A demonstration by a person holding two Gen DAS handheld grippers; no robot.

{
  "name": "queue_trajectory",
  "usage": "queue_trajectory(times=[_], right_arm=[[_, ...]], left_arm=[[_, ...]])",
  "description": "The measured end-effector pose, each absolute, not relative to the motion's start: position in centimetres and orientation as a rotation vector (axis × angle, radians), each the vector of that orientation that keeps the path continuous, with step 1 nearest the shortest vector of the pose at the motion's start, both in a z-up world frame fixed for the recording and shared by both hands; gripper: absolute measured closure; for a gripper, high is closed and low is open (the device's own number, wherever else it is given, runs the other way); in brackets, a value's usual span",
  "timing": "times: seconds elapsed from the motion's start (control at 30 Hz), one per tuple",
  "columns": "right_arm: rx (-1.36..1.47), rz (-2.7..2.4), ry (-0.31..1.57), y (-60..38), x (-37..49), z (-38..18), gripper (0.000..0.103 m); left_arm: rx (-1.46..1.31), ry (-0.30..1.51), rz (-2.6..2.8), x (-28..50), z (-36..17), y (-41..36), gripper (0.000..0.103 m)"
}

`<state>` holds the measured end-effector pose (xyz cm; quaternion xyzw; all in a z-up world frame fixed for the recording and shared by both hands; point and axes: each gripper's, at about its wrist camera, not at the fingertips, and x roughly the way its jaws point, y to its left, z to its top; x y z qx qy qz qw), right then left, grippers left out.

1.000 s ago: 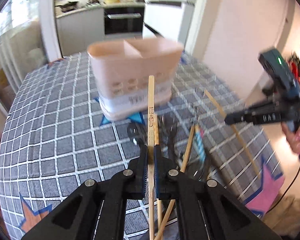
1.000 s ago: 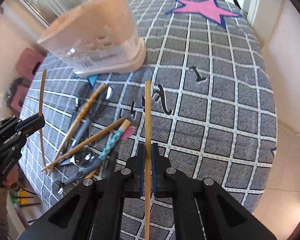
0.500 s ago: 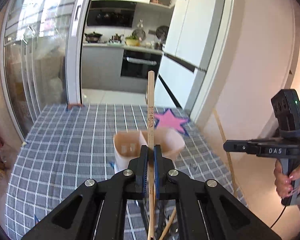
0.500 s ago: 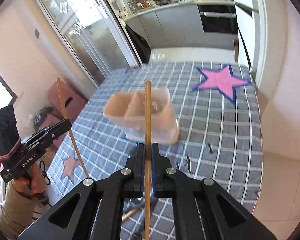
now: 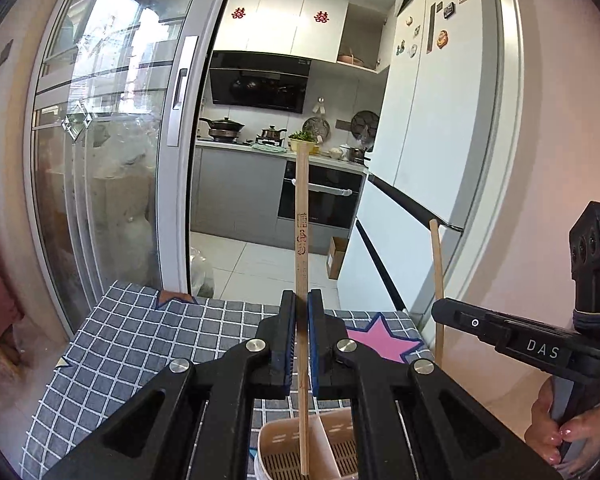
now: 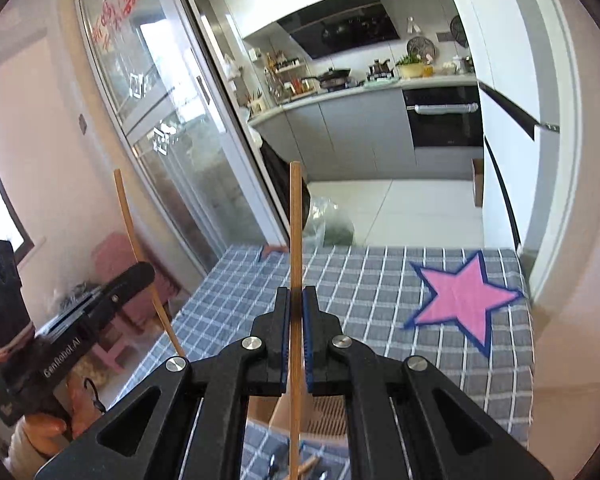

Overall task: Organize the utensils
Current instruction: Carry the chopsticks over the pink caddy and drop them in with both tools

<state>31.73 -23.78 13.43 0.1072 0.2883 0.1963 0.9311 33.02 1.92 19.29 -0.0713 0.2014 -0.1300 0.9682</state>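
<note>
Chopsticks of pale wood, one clamped upright in each hand-held gripper: left (image 5: 301, 344) on a stamped stick (image 5: 301, 264) over the beige slotted plastic holder (image 5: 332, 450), right (image 6: 295, 340) on a plain stick (image 6: 295, 248) above the grey checked surface (image 6: 380, 292).

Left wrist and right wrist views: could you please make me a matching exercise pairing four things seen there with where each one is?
Things:
1. wooden chopstick with red printed characters
2. plain wooden chopstick
3. beige plastic divided utensil holder
4. pink star

Places:
a. printed on the grey checked tablecloth
b. clamped upright in the right gripper
c. on the table, below the left gripper
d. clamped upright in the left gripper

Pairs: 1-d, 2-b, 3-c, 4-a.
</note>
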Motion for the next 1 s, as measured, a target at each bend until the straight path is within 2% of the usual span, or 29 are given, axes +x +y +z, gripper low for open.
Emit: queue_trajectory(times=[0.17,0.43,0.63,1.0], right_arm=[[0.181,0.359,0.511,-22.2,33.7,12.5,0.097],[0.008,0.325,0.419,-19.2,33.1,7.5,0.097],[-0.033,0.326,0.431,-18.8,32.1,4.5,0.097],[-0.070,0.350,0.475,-18.3,31.3,3.1,0.096]], left_arm=[[-0.159,0.366,-0.226,34.6,16.8,1.5,0.066],[-0.128,0.365,-0.189,34.0,11.1,0.3,0.066],[-0.105,0.377,-0.150,32.9,8.7,0.1,0.066],[-0.043,0.437,-0.102,32.0,6.6,-0.6,0.066]])
